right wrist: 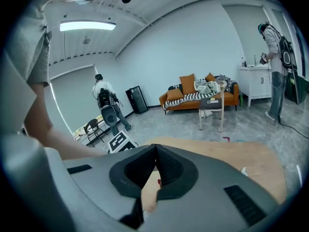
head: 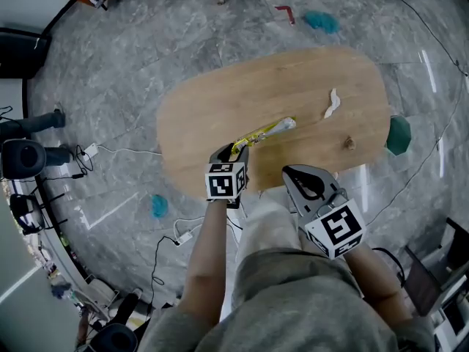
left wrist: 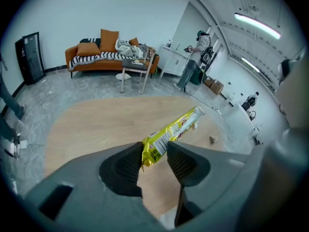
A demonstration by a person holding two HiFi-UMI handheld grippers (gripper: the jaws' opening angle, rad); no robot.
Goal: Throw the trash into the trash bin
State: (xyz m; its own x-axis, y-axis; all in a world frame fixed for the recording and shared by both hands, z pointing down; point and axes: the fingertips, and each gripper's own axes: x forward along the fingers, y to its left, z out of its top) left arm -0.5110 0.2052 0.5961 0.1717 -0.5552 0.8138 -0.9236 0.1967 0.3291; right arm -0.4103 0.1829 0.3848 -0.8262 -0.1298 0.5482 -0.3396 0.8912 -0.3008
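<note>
**Trash wrapper pinched in the left gripper over an oval wooden table**

Trash here is a long yellow wrapper (head: 265, 131) (left wrist: 170, 133). The left gripper (head: 233, 151) (left wrist: 154, 151) has its jaws closed on the wrapper's near end, and the rest stretches away to the right over the table (head: 212, 108). The right gripper (head: 297, 173) (right wrist: 155, 149) is at the table's near edge, its jaws pressed together with nothing between them.

The table top is pale wood, oval and mostly bare. A white paper scrap (head: 332, 103) lies towards its far right. A small brown crumb (head: 349, 144) lies nearer, close to the right edge.

The floor (head: 110, 57) is grey marble tile, with cables (head: 110, 152) trailing at the left. Against the far wall is an orange sofa (left wrist: 106, 52) (right wrist: 198, 95) with a striped throw, and a small side table (left wrist: 135, 67) stands in front of it. A person (left wrist: 195, 57) stands by a white cabinet (left wrist: 171, 62) to the sofa's right.
</note>
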